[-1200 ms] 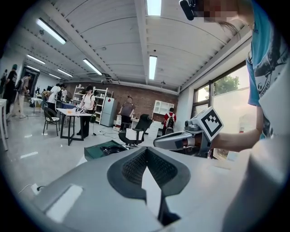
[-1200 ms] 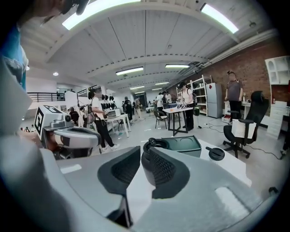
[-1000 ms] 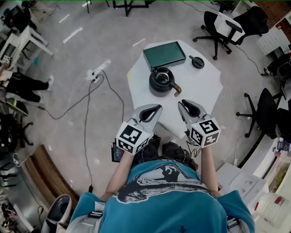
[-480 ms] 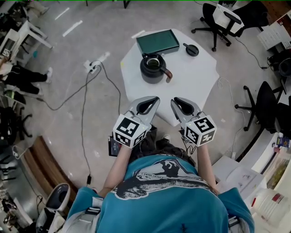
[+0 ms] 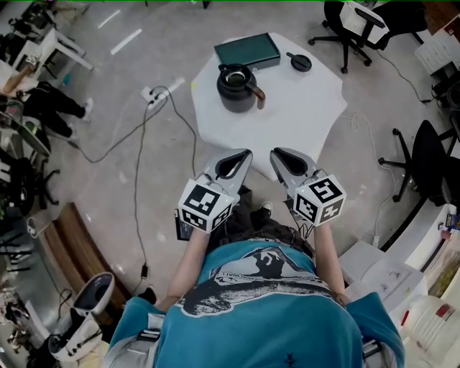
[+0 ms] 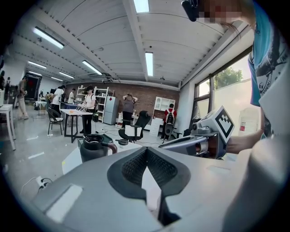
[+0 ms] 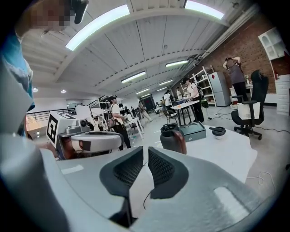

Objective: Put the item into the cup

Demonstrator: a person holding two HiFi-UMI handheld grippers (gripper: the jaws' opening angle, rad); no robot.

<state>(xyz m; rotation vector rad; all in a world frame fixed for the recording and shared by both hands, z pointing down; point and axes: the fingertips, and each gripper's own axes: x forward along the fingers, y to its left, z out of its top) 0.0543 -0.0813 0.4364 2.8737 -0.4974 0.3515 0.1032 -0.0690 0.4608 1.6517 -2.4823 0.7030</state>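
Note:
A dark jug-like cup [image 5: 236,77] with a brown handle stands on the white table [image 5: 302,108], beside a green flat box [image 5: 247,51]. A small black round lid [image 5: 300,62] lies to the right of the box. Both grippers hang side by side in front of the person's body, short of the table's near edge. My left gripper [image 5: 243,153] is shut with nothing in it, and so is my right gripper [image 5: 274,152]. The left gripper view shows the cup [image 6: 94,147] ahead past the closed left gripper [image 6: 146,152]. Beyond the right gripper [image 7: 146,152], the cup [image 7: 172,137], box [image 7: 194,130] and lid [image 7: 218,131] appear.
Black office chairs [image 5: 352,21] stand beyond the table and another chair [image 5: 424,158] at its right. A power strip with a cable [image 5: 154,93] lies on the floor to the left. People stand at distant desks [image 6: 86,108].
The table with the cup sits higher and farther off in the head view than a second ago. Both grippers have stayed shut and close to the body.

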